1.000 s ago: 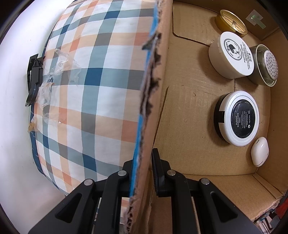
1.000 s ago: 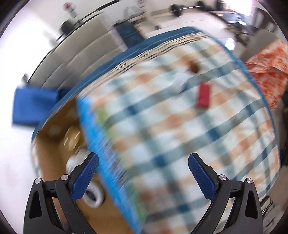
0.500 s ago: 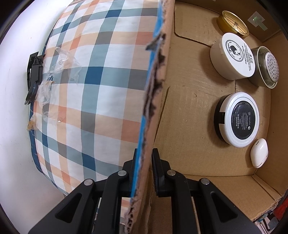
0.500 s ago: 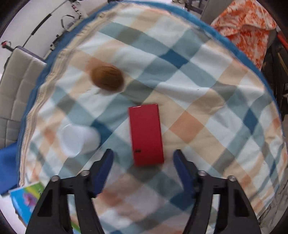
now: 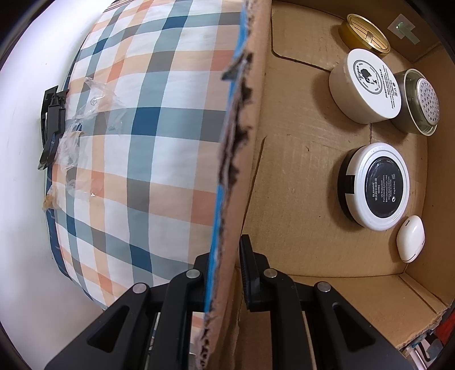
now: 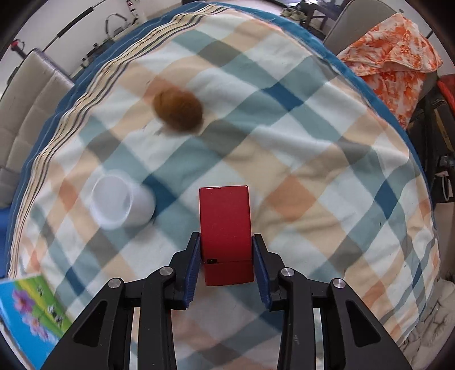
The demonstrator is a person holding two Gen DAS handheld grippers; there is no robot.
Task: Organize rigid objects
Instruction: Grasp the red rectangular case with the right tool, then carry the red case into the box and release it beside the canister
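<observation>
— Red box (image 6: 226,227) on the plaid cloth (image 6: 312,170), right of the white cup (image 6: 119,199): clamped by the right gripper (image 6: 226,264)?
— Yes; the left gripper (image 5: 224,273) pinches the cardboard box wall (image 5: 236,170).

Bed with plaid cover (image 6: 327,159), blue, grey, orange, cream checks; blue striped edging at far side. White floor (image 5: 20,176) beside bed in left wrist view. Padded grey headboard or sofa panels (image 6: 31,113) at left. Orange-and-white patterned cloth (image 6: 392,48) draped over chair at upper right. White wall (image 6: 65,17) behind, cables and dark bar against it. Bright, even daylight; soft shadows. Dark clutter at right edge, unclear.
</observation>
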